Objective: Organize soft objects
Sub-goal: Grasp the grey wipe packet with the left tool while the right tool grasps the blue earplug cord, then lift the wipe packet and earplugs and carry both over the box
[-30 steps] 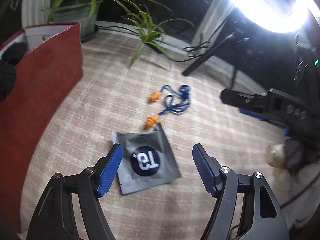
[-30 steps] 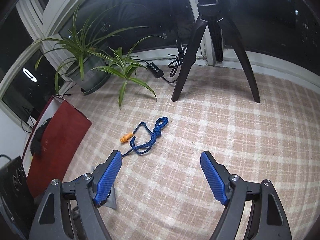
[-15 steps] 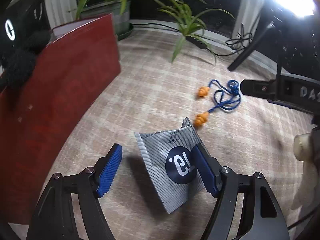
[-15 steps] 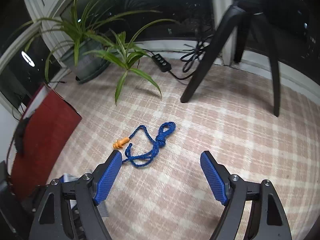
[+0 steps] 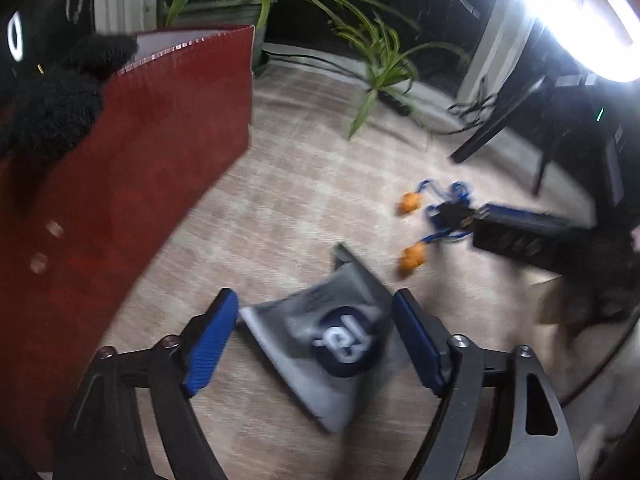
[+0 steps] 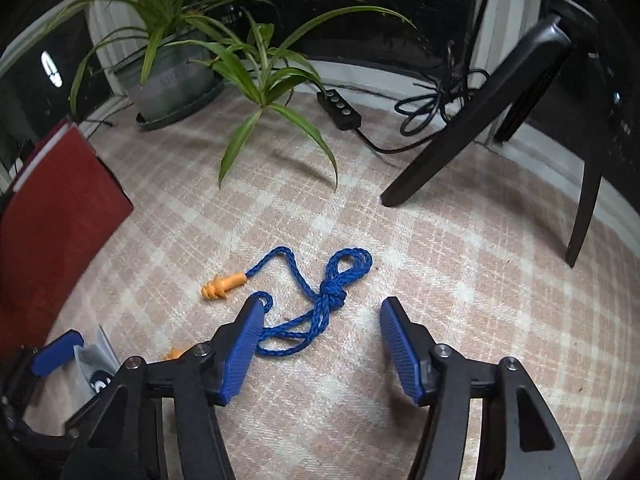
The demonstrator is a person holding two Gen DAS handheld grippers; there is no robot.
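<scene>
A grey foil packet with a dark round logo lies between the fingers of my left gripper, bent up and touching both blue pads; the jaws are wide and the frame is blurred. The packet's corner also shows in the right wrist view. Blue-corded orange earplugs lie on the checked cloth. My right gripper is open just over the cord, left pad on it. In the left wrist view the earplugs lie beyond the packet, with the right gripper's fingers at them.
A red box stands at the left with a black fuzzy item on its rim. A potted spider plant, a cable switch and black tripod legs stand at the back. A bright ring light is upper right.
My left gripper has moved onto the packet, which is now lifted and bent between the pads. My right gripper has come forward and down over the blue cord.
</scene>
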